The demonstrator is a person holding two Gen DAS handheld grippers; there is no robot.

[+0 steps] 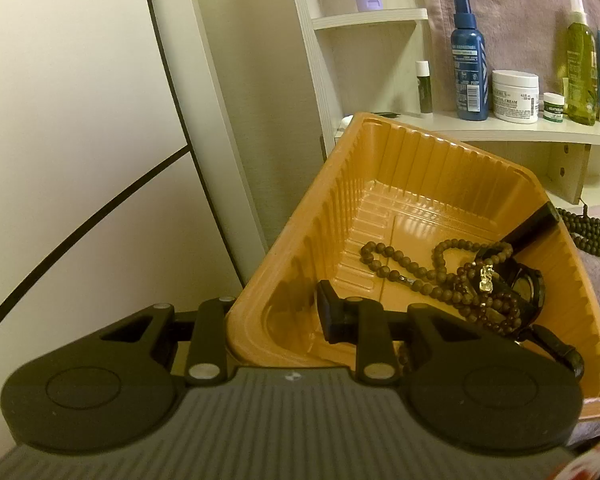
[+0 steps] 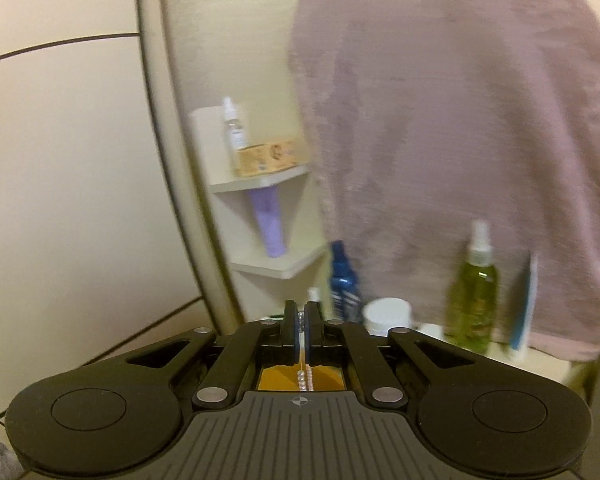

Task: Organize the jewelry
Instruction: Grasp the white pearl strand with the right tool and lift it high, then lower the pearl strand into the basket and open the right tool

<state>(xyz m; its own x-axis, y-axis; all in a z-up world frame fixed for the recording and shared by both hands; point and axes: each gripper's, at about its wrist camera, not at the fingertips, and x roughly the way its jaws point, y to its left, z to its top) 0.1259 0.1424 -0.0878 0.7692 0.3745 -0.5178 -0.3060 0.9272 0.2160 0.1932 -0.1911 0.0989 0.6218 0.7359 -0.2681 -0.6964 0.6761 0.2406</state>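
I am gripping the near wall of the orange plastic tray (image 1: pixel 420 184) with my left gripper (image 1: pixel 276 312): one finger (image 1: pixel 332 312) is sitting inside the tray at lower centre of the left wrist view, the other is hidden behind the tray's outer side, and the jaws are clamped narrowly on the wall between them. Inside the tray, toward the right of the frame, a strand of brown wooden beads (image 1: pixel 404 264) is lying looped on the floor, tangled with a darker bead bracelet carrying a small gold charm (image 1: pixel 485 278) and a black wristwatch (image 1: pixel 528 288). Just past the tray's right rim, another string of dark beads (image 1: pixel 592 236) is resting on pink cloth. Behind, at upper right, a white shelf (image 1: pixel 500 130) is holding a blue spray bottle (image 1: pixel 469 60), a white cream jar (image 1: pixel 515 95) and a green bottle (image 1: pixel 580 64). My right gripper (image 2: pixel 301 328) is pinched together on a thin string of small pale beads (image 2: pixel 303 380), which is hanging down from the fingertips at lower centre over an orange surface glimpsed below. This view is blurred; a pink towel (image 2: pixel 460 140) is filling the upper right.
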